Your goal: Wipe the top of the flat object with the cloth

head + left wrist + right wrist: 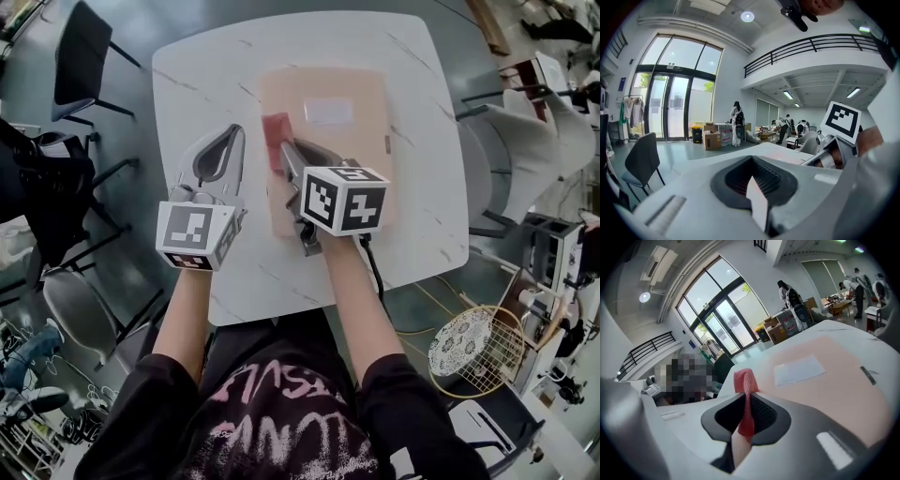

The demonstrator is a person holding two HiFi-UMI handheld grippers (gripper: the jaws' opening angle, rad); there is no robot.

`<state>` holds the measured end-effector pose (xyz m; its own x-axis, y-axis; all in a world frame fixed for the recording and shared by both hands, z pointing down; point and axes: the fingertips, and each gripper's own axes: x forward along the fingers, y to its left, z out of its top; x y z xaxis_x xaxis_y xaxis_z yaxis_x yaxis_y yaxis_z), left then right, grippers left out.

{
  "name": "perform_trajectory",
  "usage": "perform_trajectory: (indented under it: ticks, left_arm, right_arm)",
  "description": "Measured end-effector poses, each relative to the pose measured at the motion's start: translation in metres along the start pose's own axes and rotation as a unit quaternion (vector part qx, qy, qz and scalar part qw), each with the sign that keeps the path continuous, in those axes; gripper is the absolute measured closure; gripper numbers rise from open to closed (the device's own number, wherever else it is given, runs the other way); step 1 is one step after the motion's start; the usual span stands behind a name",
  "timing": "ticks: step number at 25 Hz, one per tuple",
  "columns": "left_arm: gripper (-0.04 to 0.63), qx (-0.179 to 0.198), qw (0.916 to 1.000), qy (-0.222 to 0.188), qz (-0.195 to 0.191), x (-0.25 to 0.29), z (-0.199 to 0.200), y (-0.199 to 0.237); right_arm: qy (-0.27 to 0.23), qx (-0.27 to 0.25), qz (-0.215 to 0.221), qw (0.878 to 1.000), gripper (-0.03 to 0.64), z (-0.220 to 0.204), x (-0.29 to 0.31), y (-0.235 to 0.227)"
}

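Note:
A flat pale-pink folder [361,141] [834,376] with a white label [328,112] [798,370] lies on the white marble-pattern table [422,216]. My right gripper [286,150] [746,394] is shut on a red cloth [277,134] [745,385] over the folder's left edge. The cloth sticks up between the jaws in the right gripper view. My left gripper [228,141] [757,187] rests on the table to the folder's left, jaws together with nothing between them.
Dark chairs [80,56] stand left of the table, and white chairs [530,141] at its right. A round wire object [473,347] lies on the floor at lower right. People stand in the hall beyond [736,123]; cardboard boxes [712,139] sit near the glass doors.

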<state>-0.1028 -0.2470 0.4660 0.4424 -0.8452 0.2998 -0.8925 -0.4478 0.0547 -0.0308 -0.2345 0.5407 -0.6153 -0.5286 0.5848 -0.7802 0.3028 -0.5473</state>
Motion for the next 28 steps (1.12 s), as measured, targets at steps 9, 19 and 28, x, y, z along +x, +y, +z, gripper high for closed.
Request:
perform_trajectory:
  ticks: [9,19,28]
  left_arm:
    - [0.595,-0.002,0.9998,0.008,-0.019,0.013,0.0,-0.023]
    - [0.595,0.006,0.9992,-0.007,-0.038,0.024,0.009,-0.044]
    - [0.595,0.004,0.9991,-0.007,-0.042,0.026,0.01,-0.049]
  right_arm:
    - [0.005,0.022,-0.064,0.998,0.568,0.009,-0.038,-0.059]
    - [0.006,0.025,-0.129,0.991,0.568,0.014,-0.078,-0.108]
    - [-0.006,0.035,-0.193,0.98,0.568,0.016,-0.118,-0.155]
